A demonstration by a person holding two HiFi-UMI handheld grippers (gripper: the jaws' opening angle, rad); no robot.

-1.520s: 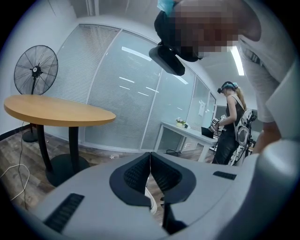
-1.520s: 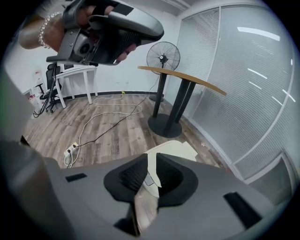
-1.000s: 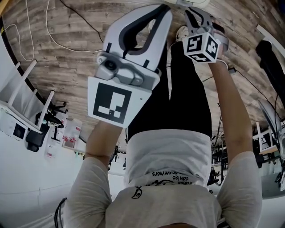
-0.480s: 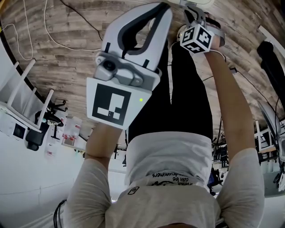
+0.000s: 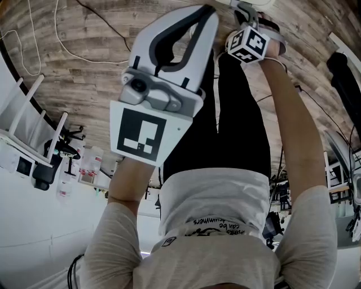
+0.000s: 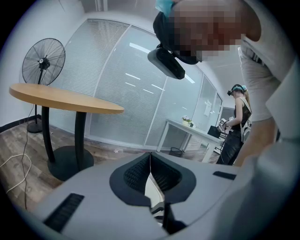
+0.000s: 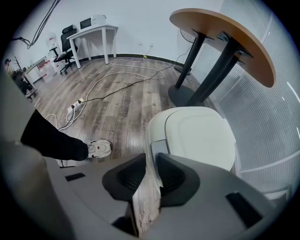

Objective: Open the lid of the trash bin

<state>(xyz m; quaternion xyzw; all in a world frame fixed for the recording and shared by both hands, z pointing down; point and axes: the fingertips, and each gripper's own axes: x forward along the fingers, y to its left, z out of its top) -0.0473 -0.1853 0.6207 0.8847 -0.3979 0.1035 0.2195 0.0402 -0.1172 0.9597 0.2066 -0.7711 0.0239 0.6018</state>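
The white trash bin (image 7: 199,133) stands on the wood floor with its lid down. A grey tab (image 7: 158,148) shows at its near rim. My right gripper (image 7: 151,161) points steeply down just in front of that tab. Its jaws are opening, with a narrow gap and only floor showing between them. In the head view the right gripper (image 5: 246,12) reaches far down, its marker cube (image 5: 247,44) behind it. My left gripper (image 5: 204,11) is held up near the chest, pointing out into the room. In its own view the left gripper (image 6: 150,157) has its tips touching and holds nothing.
A round wooden table (image 7: 225,37) on black legs stands right behind the bin, against a glass wall. Cables (image 7: 117,75) and a power strip lie on the floor to the left. My shoe (image 7: 98,148) is near the bin. A fan (image 6: 43,61) and another person (image 6: 236,126) are farther off.
The right gripper has sunk further toward the floor and its marker cube has rolled. The left gripper has stayed in place.
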